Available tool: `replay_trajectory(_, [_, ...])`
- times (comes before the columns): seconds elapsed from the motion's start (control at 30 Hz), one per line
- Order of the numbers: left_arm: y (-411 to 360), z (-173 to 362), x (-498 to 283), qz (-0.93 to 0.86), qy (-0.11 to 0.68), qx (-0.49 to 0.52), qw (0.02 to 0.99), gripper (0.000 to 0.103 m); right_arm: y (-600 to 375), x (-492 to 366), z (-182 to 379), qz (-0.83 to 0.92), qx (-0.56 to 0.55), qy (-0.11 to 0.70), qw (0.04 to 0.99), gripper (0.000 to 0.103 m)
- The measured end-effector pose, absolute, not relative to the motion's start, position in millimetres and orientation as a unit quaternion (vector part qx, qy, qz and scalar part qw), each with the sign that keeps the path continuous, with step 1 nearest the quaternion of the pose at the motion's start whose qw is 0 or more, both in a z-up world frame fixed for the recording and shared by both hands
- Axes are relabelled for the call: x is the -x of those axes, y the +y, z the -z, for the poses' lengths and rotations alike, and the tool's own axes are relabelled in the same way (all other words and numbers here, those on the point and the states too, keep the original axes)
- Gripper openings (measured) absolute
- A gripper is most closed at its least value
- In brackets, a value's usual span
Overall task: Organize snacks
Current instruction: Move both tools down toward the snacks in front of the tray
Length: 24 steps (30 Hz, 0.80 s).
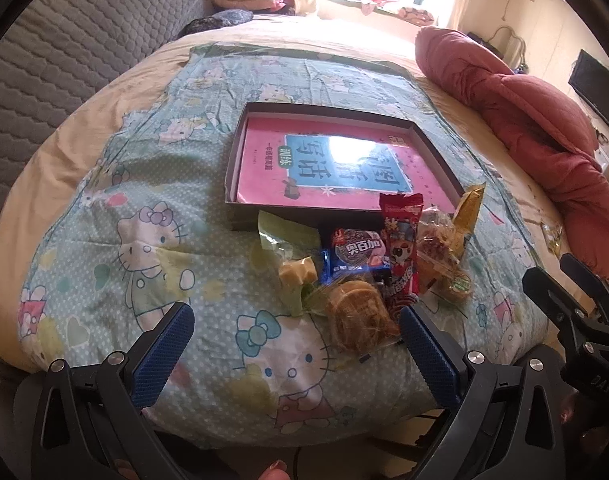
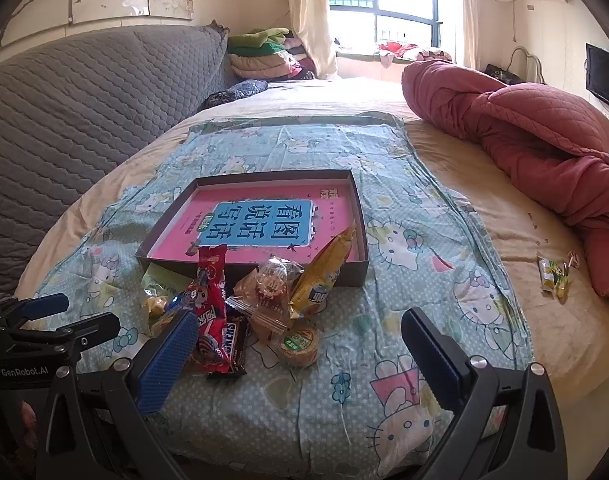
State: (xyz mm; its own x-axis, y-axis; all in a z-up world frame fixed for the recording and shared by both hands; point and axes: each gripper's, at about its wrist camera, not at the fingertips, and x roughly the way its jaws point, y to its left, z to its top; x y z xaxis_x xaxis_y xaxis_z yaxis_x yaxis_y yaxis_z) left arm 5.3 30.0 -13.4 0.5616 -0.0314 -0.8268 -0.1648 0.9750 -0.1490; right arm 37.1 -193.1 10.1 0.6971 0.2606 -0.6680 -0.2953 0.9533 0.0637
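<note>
nothing picked yet, this reads as the start of the sort. snack pile (image 1: 368, 264) sits on the cartoon-cat cloth (image 1: 152, 240) on the bed, just in front of the near wall of the shallow box (image 1: 234, 184). box holds only a pink book (image 2: 264, 220); the yellow packet (image 2: 324, 272) leans over its near rim, otherwise no snacks inside.

left gripper (image 1: 292, 344): fingers wide apart, empty, low over the cloth. its right-hand finger is just beside the clear-wrapped round pastry (image 1: 360, 316), can't tell if touching. right gripper (image 2: 300, 356): fingers also spread, empty; its left-hand finger sits in front of the red packet (image 2: 212, 300), and the small round cake with green label (image 2: 300, 344) lies between the fingers further out.

one stray green-yellow sweet packet (image 2: 552, 276) lies well apart on the bare sheet near the red quilt (image 2: 544, 136).

next move, my guess: left closes on the pastry, lifts it into the box. wrappers are slick and overlapping, so a single-item pinch needs care. soft bedding will give under pressure.
</note>
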Motion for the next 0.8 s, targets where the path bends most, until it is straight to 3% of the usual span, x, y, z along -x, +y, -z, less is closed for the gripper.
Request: replay_trajectory(0.8, [74,61,-43,-0.027,0.515,0.189,0.836,0.102,-206,-62,8,-0.145,-0.004,0.375,0.916,0.102])
